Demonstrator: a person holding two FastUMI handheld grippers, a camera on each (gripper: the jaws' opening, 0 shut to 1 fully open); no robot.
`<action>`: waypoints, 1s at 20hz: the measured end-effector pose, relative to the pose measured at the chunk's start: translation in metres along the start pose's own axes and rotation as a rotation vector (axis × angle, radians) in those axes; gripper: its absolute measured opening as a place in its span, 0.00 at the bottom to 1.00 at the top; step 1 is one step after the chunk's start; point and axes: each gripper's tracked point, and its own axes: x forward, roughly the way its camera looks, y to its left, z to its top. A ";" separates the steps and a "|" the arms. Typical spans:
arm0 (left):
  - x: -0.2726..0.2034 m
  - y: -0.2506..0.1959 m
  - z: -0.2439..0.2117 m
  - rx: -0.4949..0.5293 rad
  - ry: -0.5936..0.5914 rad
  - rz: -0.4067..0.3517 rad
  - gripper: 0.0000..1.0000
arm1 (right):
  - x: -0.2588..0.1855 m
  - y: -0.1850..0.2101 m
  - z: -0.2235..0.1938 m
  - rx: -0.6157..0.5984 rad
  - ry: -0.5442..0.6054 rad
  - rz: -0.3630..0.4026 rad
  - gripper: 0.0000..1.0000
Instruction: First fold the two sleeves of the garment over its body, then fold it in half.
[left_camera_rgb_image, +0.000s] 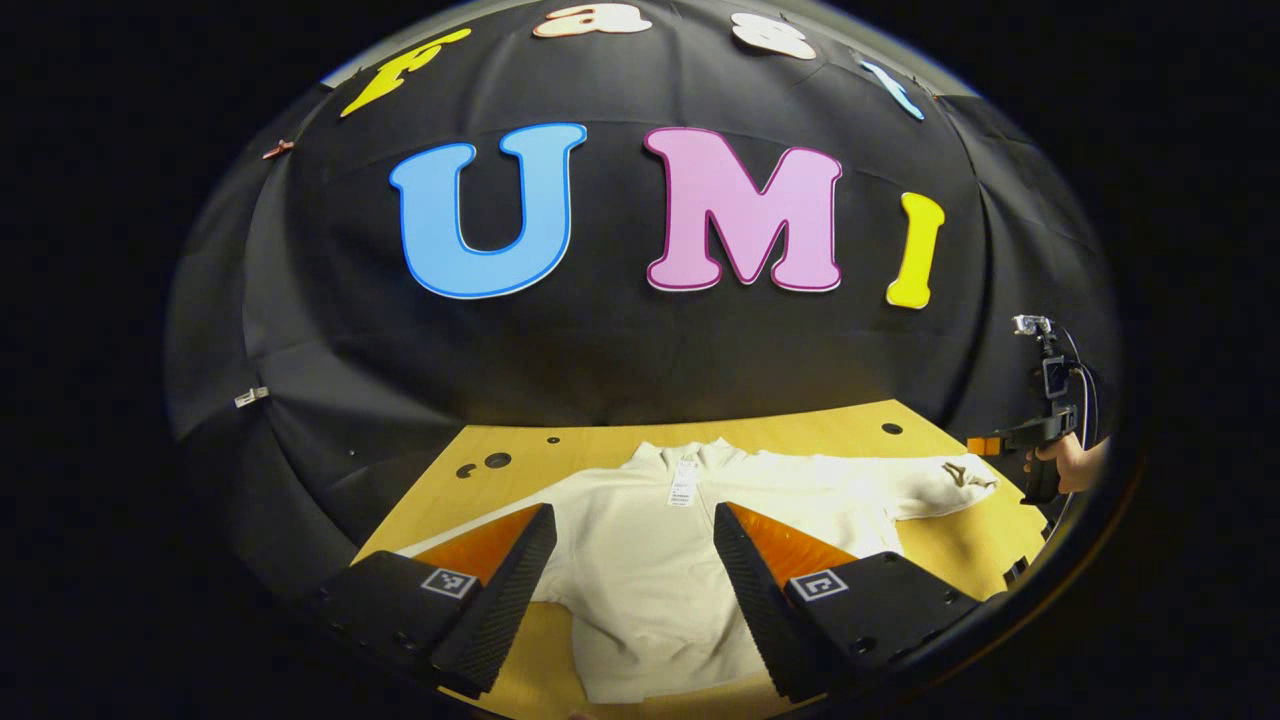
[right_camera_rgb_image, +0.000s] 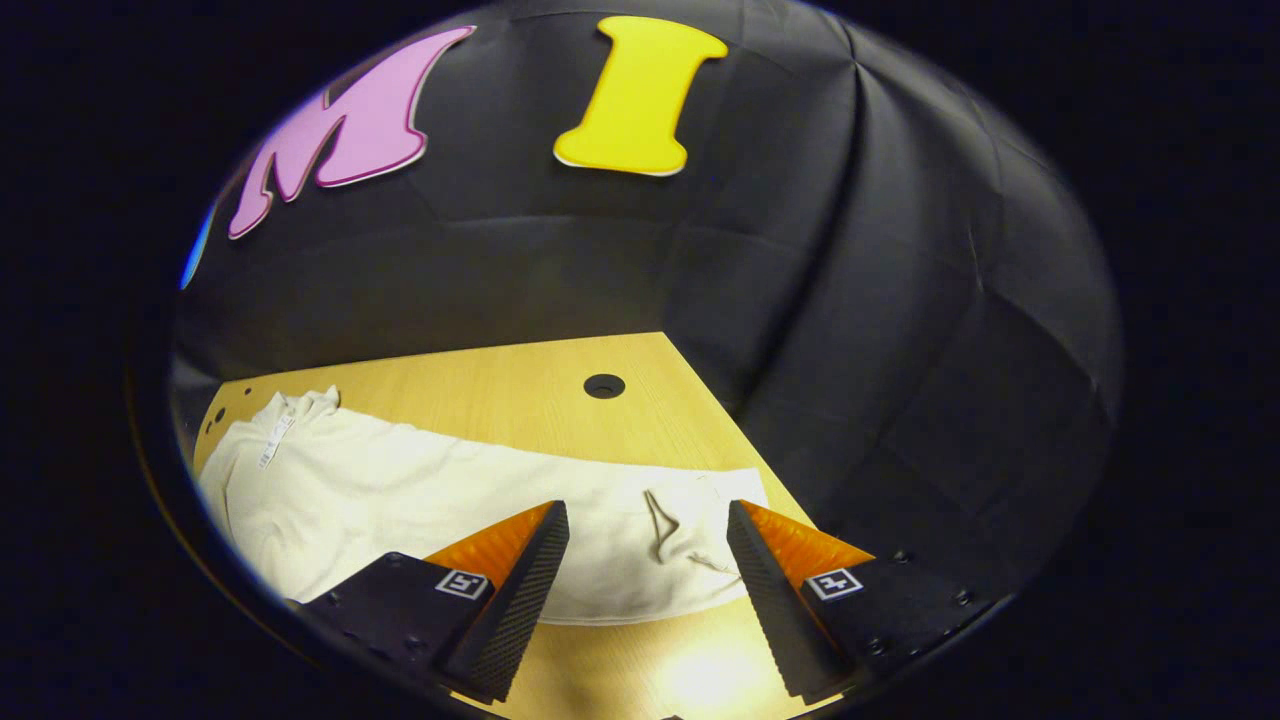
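Left tool (left_camera_rgb_image: 634, 570) wide open, right tool (right_camera_rgb_image: 648, 570) likewise

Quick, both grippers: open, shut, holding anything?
Left gripper: open, holding nothing, above the white sweatshirt body.
Right gripper: open, holding nothing, fingers either side of the sleeve end.

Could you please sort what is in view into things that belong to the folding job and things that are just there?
Belongs to the job:
cream long-sleeved garment, lying flat
its right sleeve, still spread out
left gripper, jaws open
right gripper, jaws open

Just there:
light wooden table
white tag at the collar
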 end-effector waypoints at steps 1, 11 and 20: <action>0.002 0.001 -0.001 -0.003 0.008 0.010 0.98 | 0.009 -0.008 -0.004 0.022 0.017 -0.018 0.98; 0.019 -0.010 -0.004 -0.016 0.056 0.022 0.93 | 0.069 -0.052 -0.059 0.126 0.202 -0.114 0.98; 0.022 -0.020 0.002 0.034 0.054 0.016 0.98 | 0.078 -0.050 -0.071 0.154 0.255 -0.096 0.98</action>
